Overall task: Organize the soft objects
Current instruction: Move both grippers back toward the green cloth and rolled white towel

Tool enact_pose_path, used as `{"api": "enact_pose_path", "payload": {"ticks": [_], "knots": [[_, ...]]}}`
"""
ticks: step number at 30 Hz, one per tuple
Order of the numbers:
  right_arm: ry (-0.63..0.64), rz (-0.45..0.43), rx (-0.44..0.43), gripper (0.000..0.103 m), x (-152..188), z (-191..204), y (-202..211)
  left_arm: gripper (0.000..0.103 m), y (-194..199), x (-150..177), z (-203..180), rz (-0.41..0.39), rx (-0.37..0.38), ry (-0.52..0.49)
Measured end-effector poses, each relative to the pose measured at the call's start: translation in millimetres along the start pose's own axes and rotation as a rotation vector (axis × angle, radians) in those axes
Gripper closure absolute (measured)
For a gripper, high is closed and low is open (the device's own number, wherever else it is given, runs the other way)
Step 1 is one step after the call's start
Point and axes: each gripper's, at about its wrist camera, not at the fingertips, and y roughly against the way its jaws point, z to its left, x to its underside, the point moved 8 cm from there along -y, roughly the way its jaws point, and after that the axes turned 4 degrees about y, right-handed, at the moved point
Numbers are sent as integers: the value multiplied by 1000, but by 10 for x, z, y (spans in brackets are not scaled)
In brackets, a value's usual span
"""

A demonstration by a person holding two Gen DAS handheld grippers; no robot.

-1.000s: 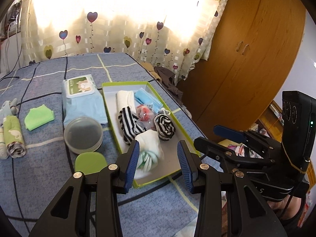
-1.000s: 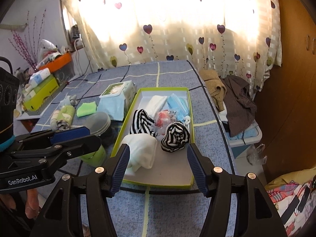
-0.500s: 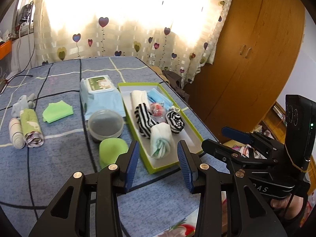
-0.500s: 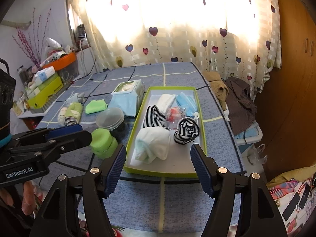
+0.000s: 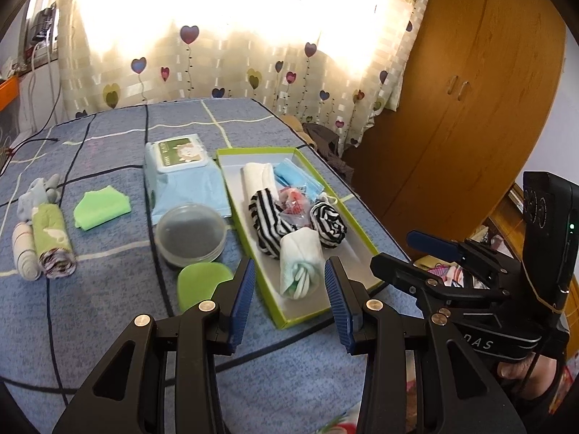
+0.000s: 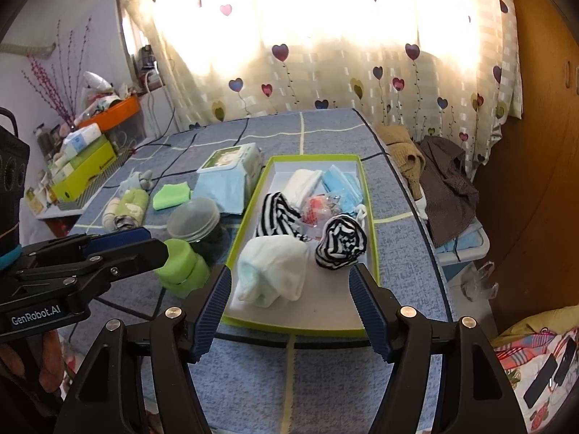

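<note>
Two grippers hover over the blue checked bed (image 5: 108,325), the left gripper (image 5: 289,289) and right gripper (image 6: 289,311) both spread and empty. Judging by what lies loose, the next pick is the rolled cloths (image 5: 43,242) at far left; approach low and pinch across the roll. The green tray (image 6: 374,253) already holds a white bundle (image 6: 271,275), striped rolls (image 6: 340,240), and blue masks (image 6: 342,184).

left gripper (image 5: 289,291): jaws apart, empty, above bed near green tray (image 5: 356,222) | tray: white-mint roll (image 5: 300,264), two striped rolls, blue masks (image 5: 296,179) | outside: wipes pack (image 5: 181,173), lidded tub (image 5: 190,235), green cloth (image 5: 101,207) | right gripper (image 5: 416,253): alongside
</note>
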Motion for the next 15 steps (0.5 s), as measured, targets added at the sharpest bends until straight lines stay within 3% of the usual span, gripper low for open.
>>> {"api": "enact_pose_path", "payload": {"ticks": [15], "knots": [[-21,69,14,35,-163,-277,-281,62,-484,-287,21,45,64,18]]}}
